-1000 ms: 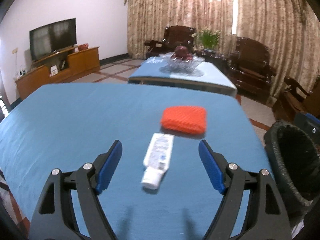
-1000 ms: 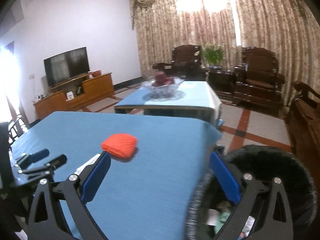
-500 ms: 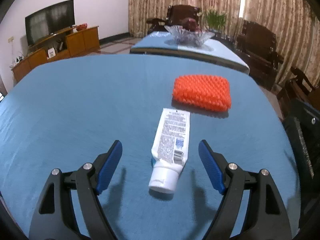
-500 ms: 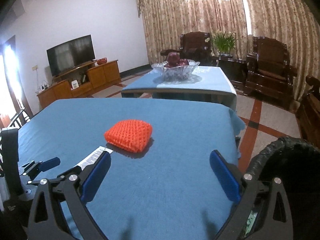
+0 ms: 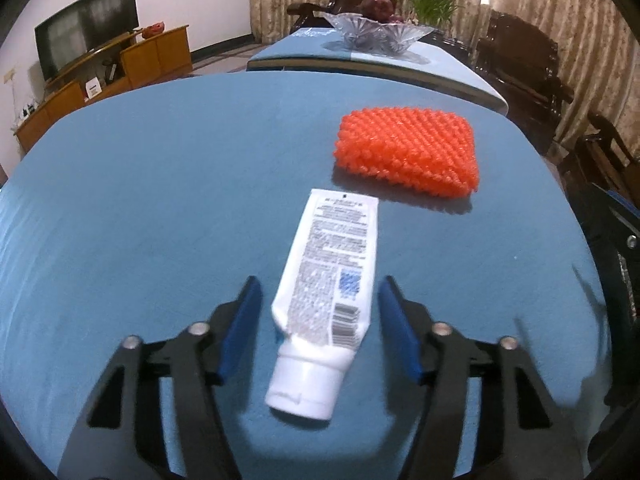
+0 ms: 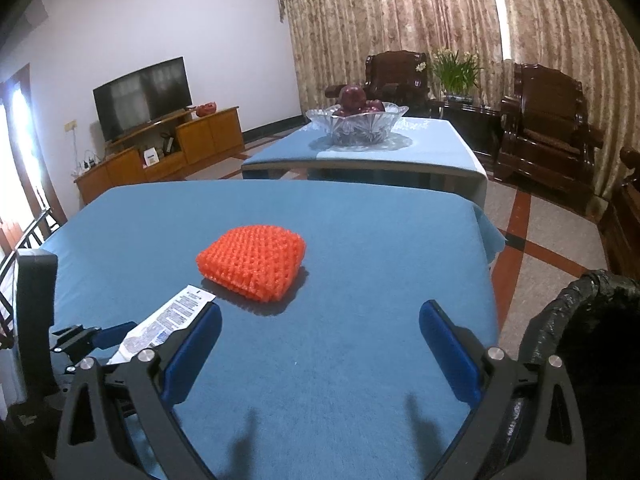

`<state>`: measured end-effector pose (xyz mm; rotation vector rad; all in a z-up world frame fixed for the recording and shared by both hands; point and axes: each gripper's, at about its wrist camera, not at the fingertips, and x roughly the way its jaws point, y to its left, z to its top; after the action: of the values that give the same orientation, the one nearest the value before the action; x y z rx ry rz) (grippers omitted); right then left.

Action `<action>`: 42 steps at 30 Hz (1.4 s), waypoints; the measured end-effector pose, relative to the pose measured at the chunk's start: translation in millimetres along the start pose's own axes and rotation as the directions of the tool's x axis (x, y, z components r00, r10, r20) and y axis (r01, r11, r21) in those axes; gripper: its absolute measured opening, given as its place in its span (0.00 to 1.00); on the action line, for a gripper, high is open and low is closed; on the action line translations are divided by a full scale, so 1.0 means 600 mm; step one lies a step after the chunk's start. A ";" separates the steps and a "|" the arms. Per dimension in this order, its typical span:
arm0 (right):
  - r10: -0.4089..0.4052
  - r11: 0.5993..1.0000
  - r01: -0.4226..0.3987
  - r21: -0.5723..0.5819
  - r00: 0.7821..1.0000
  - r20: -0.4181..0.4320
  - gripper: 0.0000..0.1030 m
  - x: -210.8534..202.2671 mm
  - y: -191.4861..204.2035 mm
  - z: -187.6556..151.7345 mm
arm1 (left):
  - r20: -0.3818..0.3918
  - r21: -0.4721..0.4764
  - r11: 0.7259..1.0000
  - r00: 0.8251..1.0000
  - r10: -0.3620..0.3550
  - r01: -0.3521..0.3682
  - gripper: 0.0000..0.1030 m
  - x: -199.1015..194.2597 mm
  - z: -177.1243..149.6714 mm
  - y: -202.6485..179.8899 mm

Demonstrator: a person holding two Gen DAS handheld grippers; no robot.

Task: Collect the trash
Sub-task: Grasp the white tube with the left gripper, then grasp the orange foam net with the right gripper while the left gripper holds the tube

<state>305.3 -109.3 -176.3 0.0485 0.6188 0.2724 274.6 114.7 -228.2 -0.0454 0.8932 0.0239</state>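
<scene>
A white squeeze tube (image 5: 326, 300) lies cap toward me on the blue table (image 5: 140, 208). My left gripper (image 5: 320, 328) is low over it, open, with one blue pad on each side of the tube's lower end and a small gap to each. An orange knobbly foam piece (image 5: 408, 152) lies just beyond the tube. In the right wrist view the tube (image 6: 166, 322) and the foam piece (image 6: 252, 262) lie left of centre. My right gripper (image 6: 320, 354) is open and empty above the table's near right part. A black-lined trash bin (image 6: 580, 340) stands off the right edge.
A second blue-covered table with a glass fruit bowl (image 6: 356, 124) stands behind. Dark wooden armchairs (image 6: 548, 128) line the curtained wall. A TV (image 6: 142, 96) on a wooden cabinet is at the left. The right gripper's body shows at the right edge of the left wrist view (image 5: 616, 256).
My left gripper has come down and forward over the tube and its jaws have narrowed around it. My right gripper has swung left from over the bin to above the table.
</scene>
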 end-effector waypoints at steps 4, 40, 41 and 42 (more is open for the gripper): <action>0.003 1.000 -0.003 -0.004 1.000 -0.004 0.94 0.007 0.001 0.001 | 0.010 -0.003 1.000 1.000 -0.014 0.014 0.42 -0.003 0.000 -0.001; 0.029 0.999 -0.030 -0.035 0.999 -0.034 0.92 0.078 0.044 0.026 | 0.160 -0.123 0.992 0.987 0.016 0.004 0.02 -0.074 0.043 0.051; 0.029 0.999 -0.030 -0.036 0.999 -0.034 0.91 0.083 0.049 0.029 | 0.158 -0.128 0.992 0.987 0.025 -0.005 0.02 -0.073 0.045 0.055; 0.030 0.999 -0.031 -0.038 0.999 -0.036 0.90 0.090 0.055 0.031 | 0.154 -0.133 0.991 0.987 0.040 -0.019 0.02 -0.069 0.048 0.059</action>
<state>350.5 -62.3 -187.7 0.0165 0.6479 0.3152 269.6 151.7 -179.1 -0.1516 0.7339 0.1125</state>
